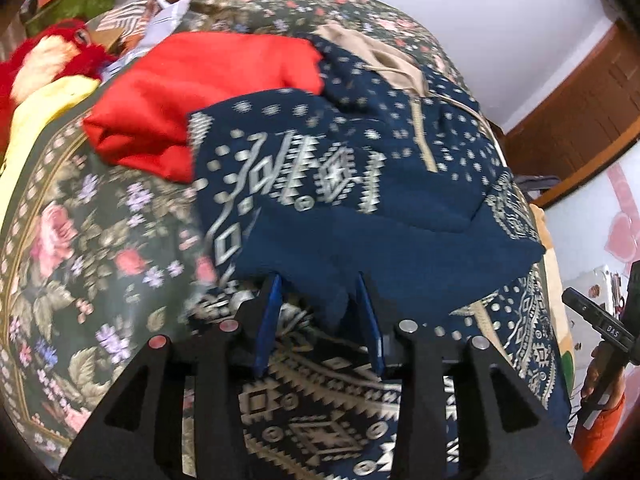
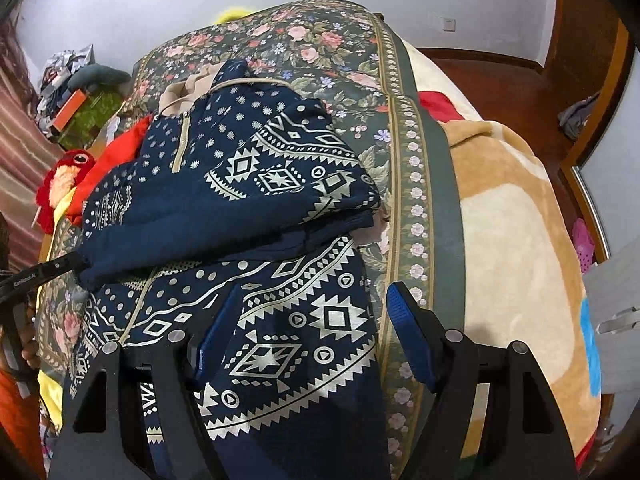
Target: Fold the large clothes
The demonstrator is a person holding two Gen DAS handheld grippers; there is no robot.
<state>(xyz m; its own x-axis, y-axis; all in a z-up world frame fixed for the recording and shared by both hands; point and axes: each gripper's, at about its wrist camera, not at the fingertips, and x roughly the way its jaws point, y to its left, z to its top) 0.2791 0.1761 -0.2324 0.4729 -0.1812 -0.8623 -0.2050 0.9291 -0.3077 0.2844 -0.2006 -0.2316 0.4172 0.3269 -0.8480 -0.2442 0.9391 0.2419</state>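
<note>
Left wrist view: the navy hoodie (image 1: 360,184) lies on the bed (image 1: 80,240), one side folded over its middle to narrow it. The left hand-held gripper (image 1: 320,308) stands partly apart, cloth between its pads but seemingly unpinched.

Right wrist view: the right hand-held gripper (image 2: 312,344) gapes wide above the hoodie's (image 2: 280,320) hem, holding nothing.
</note>
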